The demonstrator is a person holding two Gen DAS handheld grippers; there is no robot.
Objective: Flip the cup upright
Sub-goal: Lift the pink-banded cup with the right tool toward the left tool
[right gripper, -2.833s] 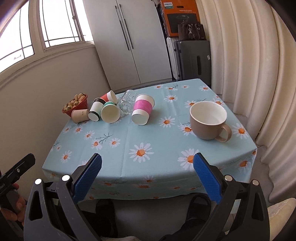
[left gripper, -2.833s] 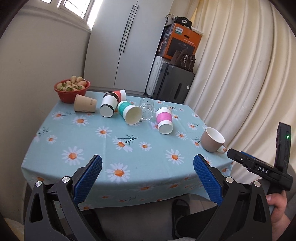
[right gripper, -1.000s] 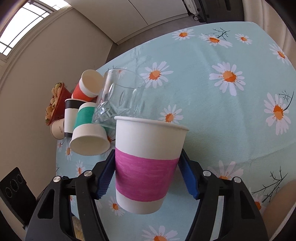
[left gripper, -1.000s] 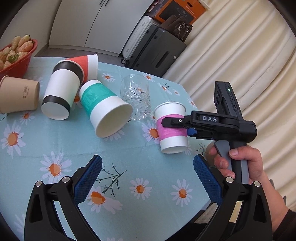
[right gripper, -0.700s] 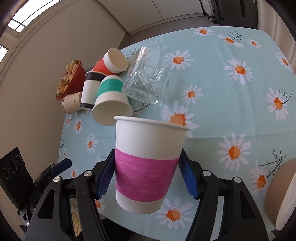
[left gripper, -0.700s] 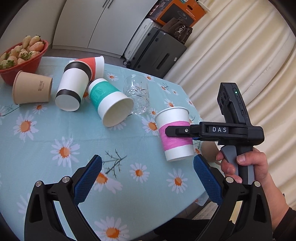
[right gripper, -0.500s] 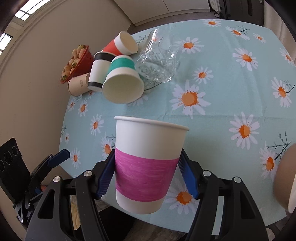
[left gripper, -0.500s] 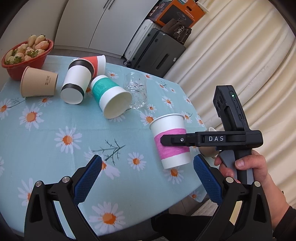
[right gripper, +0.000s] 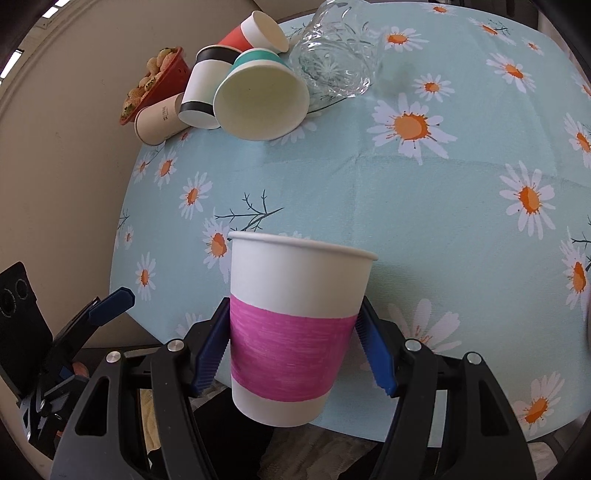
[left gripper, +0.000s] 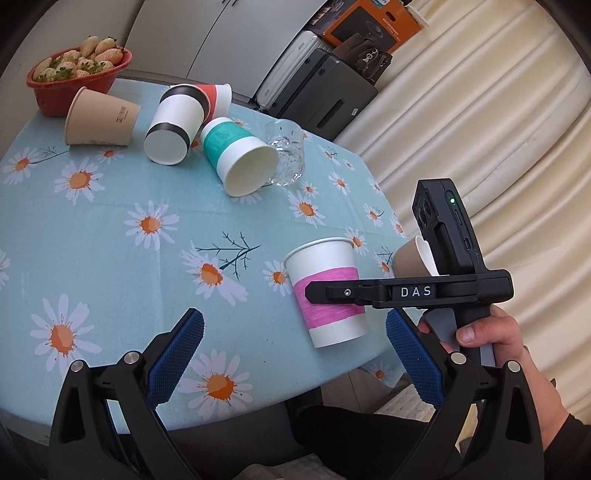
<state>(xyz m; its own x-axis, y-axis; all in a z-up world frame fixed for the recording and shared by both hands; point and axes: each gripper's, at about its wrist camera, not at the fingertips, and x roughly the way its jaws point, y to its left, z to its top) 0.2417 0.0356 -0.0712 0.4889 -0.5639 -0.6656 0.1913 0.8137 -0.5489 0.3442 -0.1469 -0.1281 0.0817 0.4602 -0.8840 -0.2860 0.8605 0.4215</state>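
We read "DAS" in white letters on the black side bar of the right gripper (right gripper: 291, 350), seen from the left wrist view. The tan paper cup (left gripper: 101, 118) carries small printing on its side, too small to read. The orange box (left gripper: 369, 22) on top of the suitcases (left gripper: 321, 96) has lettering we cannot make out.

The pink-banded cup (right gripper: 295, 325) is our landmark. It is mouth up, slightly tilted, near the table's front edge, pinched at its pink band between the blue pads (right gripper: 373, 350) of the right gripper. Whether its base touches the daisy tablecloth (left gripper: 110, 221) we cannot tell. The right hand (left gripper: 491, 339) grips the handle just right of the cup.

The left gripper (left gripper: 295, 354) sits left of and nearer than the cup, jaws spread wide, holding nothing.

Beyond the cup lie four paper cups on their sides: teal-banded (left gripper: 236, 155), black-banded (left gripper: 173, 129), red (left gripper: 216, 98) and the tan one. A clear glass (left gripper: 286, 151) lies against the teal cup. A red bowl of strawberries (left gripper: 77, 74) stands farthest left. A brown mug (left gripper: 410, 258) sits just right of the pink cup, partly hidden by the right gripper's camera body.
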